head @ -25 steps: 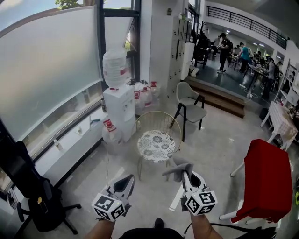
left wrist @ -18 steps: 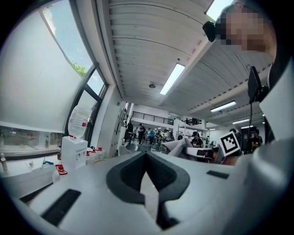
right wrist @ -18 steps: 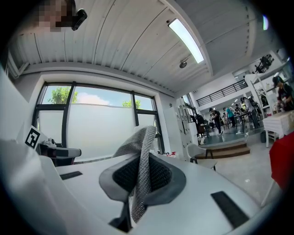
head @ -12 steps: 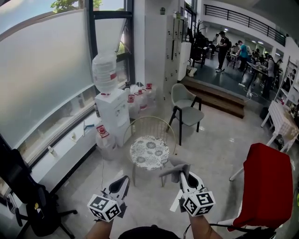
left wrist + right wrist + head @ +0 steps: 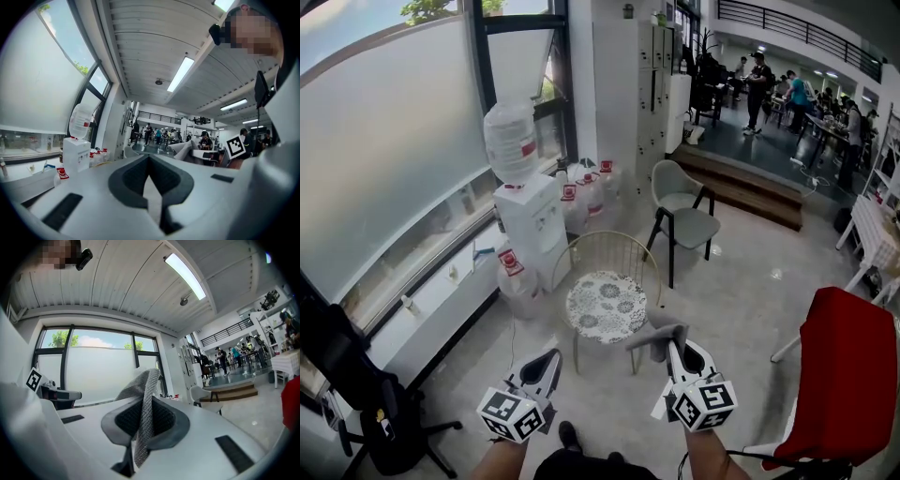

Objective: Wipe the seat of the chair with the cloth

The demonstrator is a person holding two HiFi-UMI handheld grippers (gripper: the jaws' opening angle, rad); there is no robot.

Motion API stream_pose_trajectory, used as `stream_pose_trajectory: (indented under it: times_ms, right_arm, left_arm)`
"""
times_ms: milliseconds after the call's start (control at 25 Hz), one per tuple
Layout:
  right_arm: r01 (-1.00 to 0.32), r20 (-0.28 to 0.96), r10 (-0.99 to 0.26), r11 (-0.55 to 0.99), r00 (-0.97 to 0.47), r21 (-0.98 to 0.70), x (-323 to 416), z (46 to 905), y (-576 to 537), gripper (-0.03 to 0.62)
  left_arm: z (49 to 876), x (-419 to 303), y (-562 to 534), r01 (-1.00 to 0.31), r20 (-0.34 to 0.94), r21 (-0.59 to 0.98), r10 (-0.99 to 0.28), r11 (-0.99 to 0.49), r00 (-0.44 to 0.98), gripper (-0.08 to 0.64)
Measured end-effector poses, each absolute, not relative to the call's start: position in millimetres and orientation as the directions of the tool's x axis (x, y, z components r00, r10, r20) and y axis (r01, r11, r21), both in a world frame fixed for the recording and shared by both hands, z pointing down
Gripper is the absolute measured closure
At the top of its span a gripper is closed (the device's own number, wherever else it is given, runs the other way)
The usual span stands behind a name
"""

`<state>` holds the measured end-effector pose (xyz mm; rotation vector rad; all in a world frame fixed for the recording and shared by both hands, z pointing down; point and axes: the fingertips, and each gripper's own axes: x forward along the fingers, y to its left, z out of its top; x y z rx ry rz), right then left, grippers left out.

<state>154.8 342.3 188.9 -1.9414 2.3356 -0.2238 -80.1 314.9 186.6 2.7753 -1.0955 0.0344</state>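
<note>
A gold wire chair (image 5: 608,274) with a round patterned seat cushion (image 5: 605,306) stands on the floor ahead of me in the head view. My right gripper (image 5: 675,349) is shut on a grey cloth (image 5: 655,340), held in the air just right of the seat's near edge. In the right gripper view the grey knitted cloth (image 5: 144,408) sticks up from between the closed jaws. My left gripper (image 5: 549,364) hangs left of it, below the chair, jaws together and holding nothing. The chair barely shows in the left gripper view.
A water dispenser (image 5: 528,202) with spare bottles (image 5: 586,194) stands left of the gold chair. A grey chair (image 5: 685,218) is behind it, a red-covered chair (image 5: 846,375) at the right, a black office chair (image 5: 366,398) at the left. People stand far back.
The view has shifted slightly and both grippers have edged a little toward the gold chair. The cloth stays in the right gripper.
</note>
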Motion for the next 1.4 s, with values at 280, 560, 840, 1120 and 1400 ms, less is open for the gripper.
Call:
stream_pose_trajectory:
  times_ms: [280, 560, 840, 1120, 1400]
  right_arm:
    - [-0.974, 0.04, -0.983, 0.171, -0.179, -0.151, 134, 191, 300, 0.566]
    - [-0.98, 0.041, -0.986, 0.158, -0.164, -0.119, 107, 180, 250, 0.566]
    - [-0.982, 0.037, -0.985, 0.164, -0.168, -0.097, 78, 175, 203, 0.566]
    - [-0.984, 0.028, -0.988, 0.151, -0.154, -0.094, 59, 172, 171, 0.566]
    - [-0.99, 0.036, -0.993, 0.11, -0.113, -0.084, 43, 174, 152, 0.566]
  left_arm:
    - [191, -89, 266, -0.656, 0.057, 0.168, -0.657, -0.736, 0.752, 0.554]
    - [188, -106, 211, -0.623, 0.046, 0.173, -0.625, -0.763, 0.779, 0.554]
    - [186, -130, 160, -0.61, 0.034, 0.184, -0.615, -0.771, 0.788, 0.554]
    - [191, -144, 122, -0.586, 0.051, 0.152, -0.586, -0.796, 0.809, 0.554]
    - [191, -165, 94, -0.565, 0.025, 0.159, -0.569, -0.81, 0.822, 0.554]
